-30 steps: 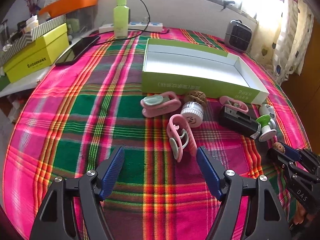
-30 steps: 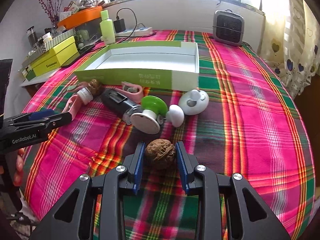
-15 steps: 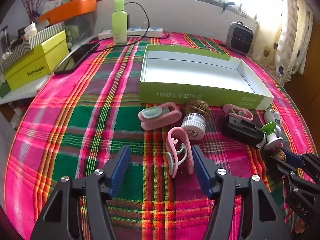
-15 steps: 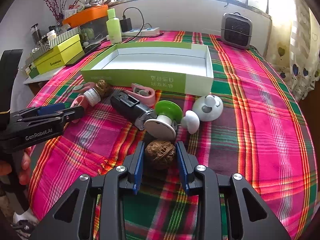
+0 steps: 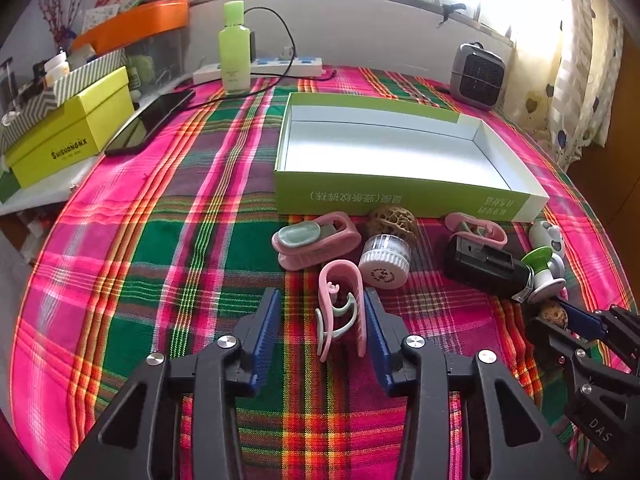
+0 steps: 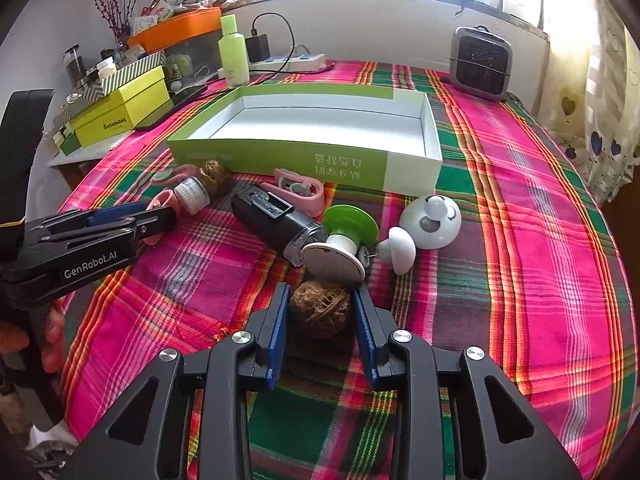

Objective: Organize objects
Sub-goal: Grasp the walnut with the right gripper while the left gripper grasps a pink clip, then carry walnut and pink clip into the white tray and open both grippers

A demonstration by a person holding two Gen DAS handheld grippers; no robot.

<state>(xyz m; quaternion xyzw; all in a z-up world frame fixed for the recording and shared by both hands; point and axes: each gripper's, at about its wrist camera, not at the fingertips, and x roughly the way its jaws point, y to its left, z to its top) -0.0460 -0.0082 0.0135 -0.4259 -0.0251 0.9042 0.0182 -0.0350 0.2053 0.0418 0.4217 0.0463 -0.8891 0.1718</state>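
Observation:
A pink clip with a pale green hook (image 5: 344,280) lies on the plaid tablecloth between the blue pads of my left gripper (image 5: 322,300). Its jaws are closing. The right pad meets the clip, and the left pad still stands off it. My right gripper (image 6: 320,296) is shut on a brown walnut (image 6: 320,312) resting on the cloth. That gripper also shows at the right edge of the left wrist view, as right gripper (image 5: 560,316). The empty green box (image 5: 400,196) sits behind the loose objects.
In front of the box lie a second pink clip (image 5: 312,240), another walnut (image 5: 394,220), a white cap (image 5: 384,264), a black device (image 5: 484,268), a green-white spool (image 6: 344,236) and a white round toy (image 6: 432,220). A heater (image 5: 478,74), bottle (image 5: 234,48) and phone (image 5: 152,120) stand behind.
My left gripper's jaws have narrowed from wide open to close around the pink clip, which now sits between the pads. The right gripper and its walnut have stayed put.

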